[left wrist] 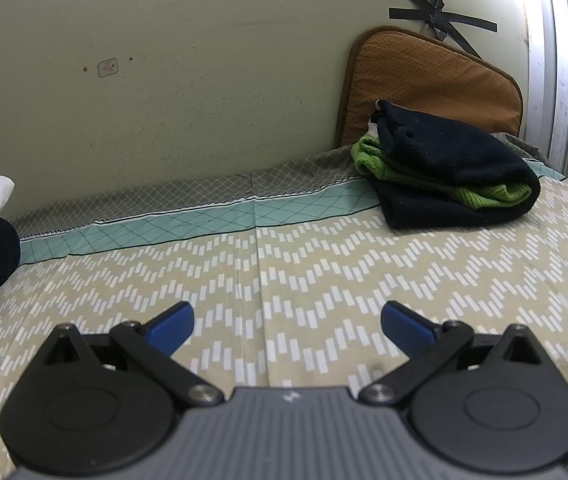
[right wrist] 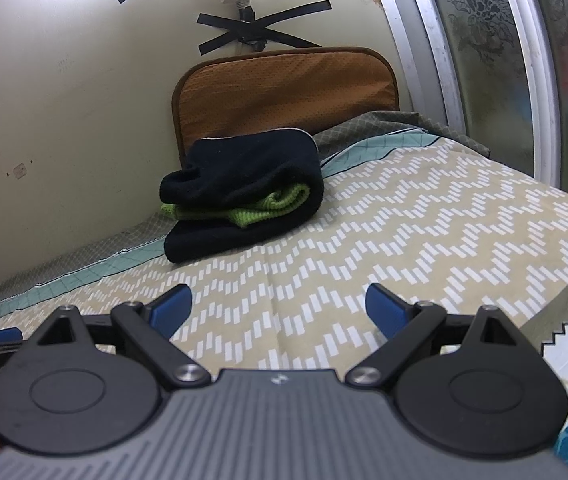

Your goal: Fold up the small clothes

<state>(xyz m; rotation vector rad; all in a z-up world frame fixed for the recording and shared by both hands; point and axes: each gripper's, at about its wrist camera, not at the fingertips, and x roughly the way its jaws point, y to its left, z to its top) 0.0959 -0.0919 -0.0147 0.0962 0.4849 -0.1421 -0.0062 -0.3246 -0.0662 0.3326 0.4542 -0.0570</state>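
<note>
**Both grippers open, empty, held low**

Left gripper (left wrist: 287, 322): jaws spread wide, blue fingertips (left wrist: 171, 326) well apart, nothing between them. Linkage arms splayed symmetrically outward from grey body. Pointed forward, held level and low.

Right gripper (right wrist: 279, 306): same pose, jaws wide, blue fingertips (right wrist: 384, 308) apart and empty. Seen also at right edge of left wrist view as a dark tip. Left gripper's blue pad visible at left edge of right wrist view.

A pile of folded clothes (right wrist: 239, 196) lies on the bed (right wrist: 424, 220), before a cushion (right wrist: 284, 84).
</note>
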